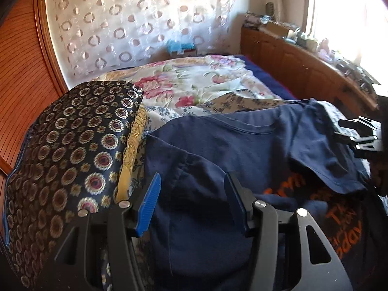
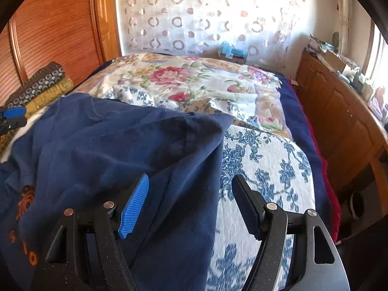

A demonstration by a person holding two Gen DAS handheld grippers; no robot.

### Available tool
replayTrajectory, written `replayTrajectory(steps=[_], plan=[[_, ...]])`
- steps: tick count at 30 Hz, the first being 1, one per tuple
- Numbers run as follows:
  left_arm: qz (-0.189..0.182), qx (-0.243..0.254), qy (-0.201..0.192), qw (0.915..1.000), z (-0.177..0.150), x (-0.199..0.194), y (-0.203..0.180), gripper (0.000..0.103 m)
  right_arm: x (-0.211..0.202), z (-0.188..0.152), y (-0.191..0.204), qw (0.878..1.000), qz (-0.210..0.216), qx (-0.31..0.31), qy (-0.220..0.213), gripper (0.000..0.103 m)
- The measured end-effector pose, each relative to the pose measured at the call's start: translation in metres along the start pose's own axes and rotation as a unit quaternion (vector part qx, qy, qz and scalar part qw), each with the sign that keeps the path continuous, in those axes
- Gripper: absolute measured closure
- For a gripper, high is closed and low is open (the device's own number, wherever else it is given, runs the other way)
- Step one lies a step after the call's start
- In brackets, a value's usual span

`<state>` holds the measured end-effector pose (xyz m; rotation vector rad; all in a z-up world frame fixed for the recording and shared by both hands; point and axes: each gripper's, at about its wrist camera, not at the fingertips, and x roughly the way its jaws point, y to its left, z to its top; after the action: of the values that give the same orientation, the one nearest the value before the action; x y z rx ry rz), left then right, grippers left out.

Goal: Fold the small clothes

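Both hand-held grippers, left (image 1: 194, 201) and right (image 2: 191, 205), gape empty over the navy T-shirt (image 2: 109, 145) on the floral bedspread (image 2: 194, 77).

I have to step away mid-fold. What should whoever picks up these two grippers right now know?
Left gripper: fingers apart above the navy T-shirt, not pinching it.
Right gripper: fingers apart, gripping nothing; the shirt's right edge lies under them.
The shirt lies on the blue-flowered cloth on the bed, orange print partly covered, one sleeve flopped over the chest.
Folded patterned fabrics are stacked to its left.
Done: side folds appear started.
Left: probably smooth it, finish folding, then set it aside.
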<state>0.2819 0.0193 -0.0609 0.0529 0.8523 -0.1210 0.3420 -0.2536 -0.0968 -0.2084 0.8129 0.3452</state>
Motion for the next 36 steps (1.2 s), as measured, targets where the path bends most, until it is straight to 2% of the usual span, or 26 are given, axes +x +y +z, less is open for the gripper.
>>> replayTrajectory(steps=[6, 9, 12, 16, 20, 22, 24, 27, 31, 36], plan=[[0.003, 0.006, 0.022, 0.9997, 0.011, 0.020, -0.009, 0.049, 0.010, -0.002, 0.002, 1.000, 0.015, -0.008, 0.019, 0.030], [0.020, 0.022, 0.035, 0.9990, 0.014, 0.028, -0.014, 0.049, 0.010, -0.003, 0.001, 1.000, 0.016, -0.004, 0.020, 0.030], [0.037, 0.029, 0.046, 0.9978, 0.015, 0.036, -0.013, 0.053, 0.011, -0.003, 0.001, 1.000, 0.013, -0.005, 0.020, 0.030], [0.046, 0.033, 0.054, 0.9969, 0.018, 0.049, -0.010, 0.054, 0.011, -0.004, 0.003, 1.000, 0.013, -0.005, 0.020, 0.029], [0.027, 0.022, 0.060, 0.9976, 0.016, 0.056, -0.004, 0.055, 0.011, -0.004, 0.002, 1.000, 0.012, -0.006, 0.019, 0.029], [0.004, 0.006, 0.064, 0.9979, 0.018, 0.059, -0.001, 0.063, 0.011, -0.004, 0.002, 1.000, 0.013, -0.006, 0.019, 0.029], [-0.011, 0.000, 0.065, 0.9978, 0.019, 0.059, 0.001, 0.067, 0.011, -0.004, 0.002, 1.000, 0.013, -0.006, 0.019, 0.029], [-0.012, 0.008, 0.064, 0.9978, 0.019, 0.057, 0.000, 0.078, 0.011, -0.004, 0.002, 1.000, 0.012, -0.006, 0.019, 0.029], [-0.007, 0.019, 0.063, 0.9978, 0.018, 0.055, -0.003, 0.098, 0.011, -0.004, 0.002, 1.000, 0.013, -0.006, 0.019, 0.029], [-0.005, 0.019, 0.013, 0.9997, 0.022, 0.026, -0.005, 0.100, 0.011, -0.004, 0.003, 1.000, 0.012, -0.006, 0.019, 0.029]])
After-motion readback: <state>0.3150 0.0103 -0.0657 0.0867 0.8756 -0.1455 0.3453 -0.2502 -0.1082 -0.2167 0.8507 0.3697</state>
